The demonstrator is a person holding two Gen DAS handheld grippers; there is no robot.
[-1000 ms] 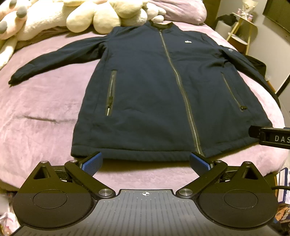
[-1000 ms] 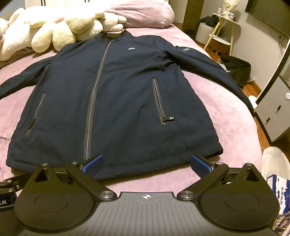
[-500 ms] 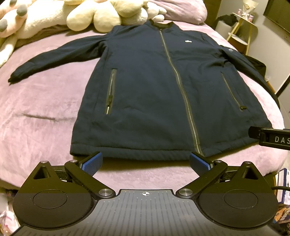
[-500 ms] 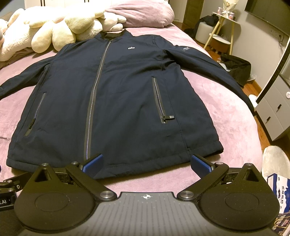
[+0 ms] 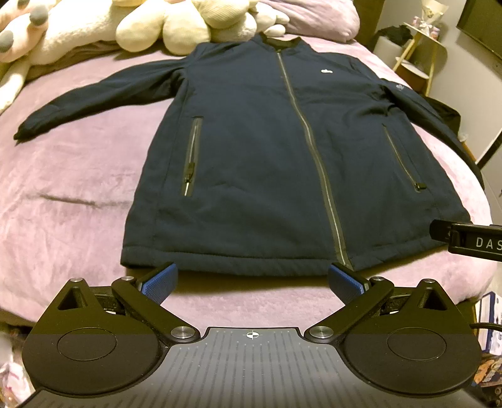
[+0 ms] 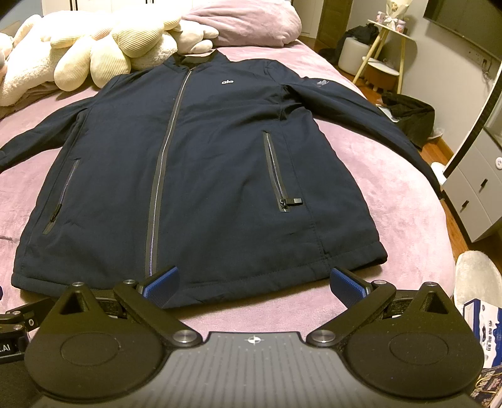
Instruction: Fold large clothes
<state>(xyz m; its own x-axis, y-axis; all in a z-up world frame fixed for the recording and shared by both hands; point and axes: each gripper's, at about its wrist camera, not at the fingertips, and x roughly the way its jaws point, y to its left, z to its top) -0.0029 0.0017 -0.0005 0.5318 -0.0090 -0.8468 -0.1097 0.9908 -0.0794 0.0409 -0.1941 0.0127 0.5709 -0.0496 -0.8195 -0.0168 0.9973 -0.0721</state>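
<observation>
1. Jacket [image 5: 266, 163], navy, padded, zipped, lies flat on a plush pink bedspread [image 5: 72, 201].
2. Collar points toward cream stuffed toys [image 5: 175, 28]; hem nearest.
3. Left gripper [image 5: 252, 279] and right gripper [image 6: 254, 282]: fingers apart, empty.

Bedding: fuzzy lilac bedspread [image 5: 78, 175], creased at its left side.
Head of bed: cream ribbed plush toys [image 6: 119, 53] beside a mauve pillow [image 6: 251, 22].
Right of bed: white drawer cabinet [image 6: 477, 194]; wooden-legged side table [image 6: 392, 44]; dark heap of cloth [image 6: 411, 110] on the floor.
</observation>
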